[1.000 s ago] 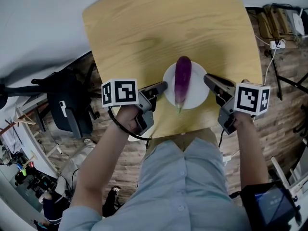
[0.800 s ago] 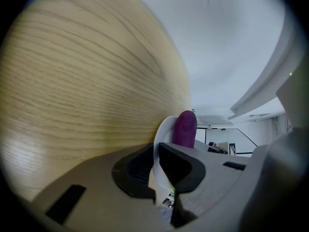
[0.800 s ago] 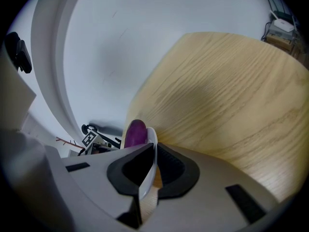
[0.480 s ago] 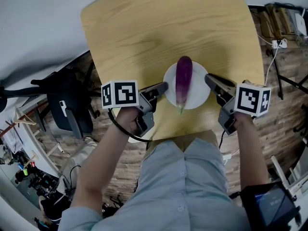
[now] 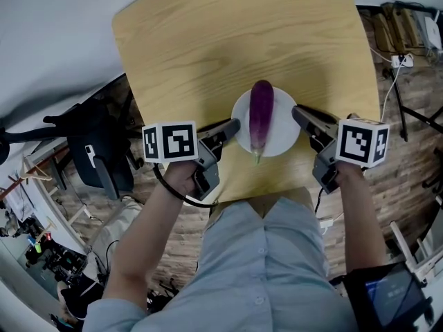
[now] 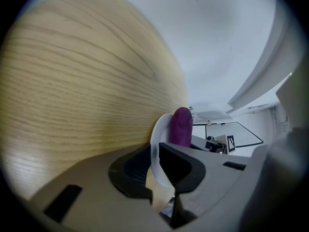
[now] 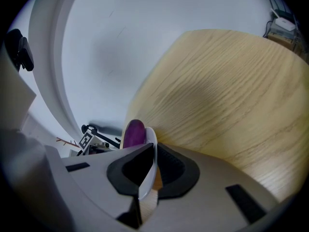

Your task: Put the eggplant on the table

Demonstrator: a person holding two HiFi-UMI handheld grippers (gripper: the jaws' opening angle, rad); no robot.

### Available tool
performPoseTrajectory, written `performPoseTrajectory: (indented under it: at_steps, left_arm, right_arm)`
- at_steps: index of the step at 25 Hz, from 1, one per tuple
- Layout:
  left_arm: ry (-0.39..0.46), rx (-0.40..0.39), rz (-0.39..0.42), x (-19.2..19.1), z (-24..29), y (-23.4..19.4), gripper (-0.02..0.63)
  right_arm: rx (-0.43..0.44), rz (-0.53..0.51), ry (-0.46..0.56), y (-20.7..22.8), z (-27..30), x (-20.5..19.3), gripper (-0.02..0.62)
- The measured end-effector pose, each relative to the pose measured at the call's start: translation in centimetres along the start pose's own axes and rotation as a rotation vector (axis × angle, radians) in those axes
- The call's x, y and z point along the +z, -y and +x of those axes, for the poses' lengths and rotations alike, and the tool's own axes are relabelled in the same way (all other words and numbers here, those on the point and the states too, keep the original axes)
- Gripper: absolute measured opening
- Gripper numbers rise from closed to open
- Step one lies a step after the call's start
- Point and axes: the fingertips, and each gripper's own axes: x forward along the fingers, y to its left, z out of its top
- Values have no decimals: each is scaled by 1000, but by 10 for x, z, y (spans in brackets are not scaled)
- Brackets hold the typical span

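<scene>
A purple eggplant (image 5: 261, 120) lies lengthwise on a small white plate (image 5: 284, 138), stem end toward me, over the near edge of the round wooden table (image 5: 235, 40). My left gripper (image 5: 235, 125) is shut on the plate's left rim, and my right gripper (image 5: 297, 111) is shut on its right rim. In the left gripper view the plate's rim (image 6: 157, 139) runs between the two black pads, with the eggplant (image 6: 181, 127) beyond them. In the right gripper view the rim (image 7: 151, 146) is likewise pinched, with the eggplant (image 7: 133, 132) behind it.
A black office chair (image 5: 104, 151) stands on the wood floor left of the table. Cables and a power strip (image 5: 398, 64) lie on the floor at the right. My own torso fills the bottom of the head view.
</scene>
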Motion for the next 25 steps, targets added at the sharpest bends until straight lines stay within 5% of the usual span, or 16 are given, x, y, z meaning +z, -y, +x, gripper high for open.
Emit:
performPoseTrajectory:
  at_steps: [15,25]
  left_arm:
    - [-24,52,100,-1,0,7,109]
    - [10,222,272,9,-10,-5,118]
  right_arm:
    - [-8,-18,-12,4,0,-2,20]
    - [-13,-36,-5,-4,5,1,20]
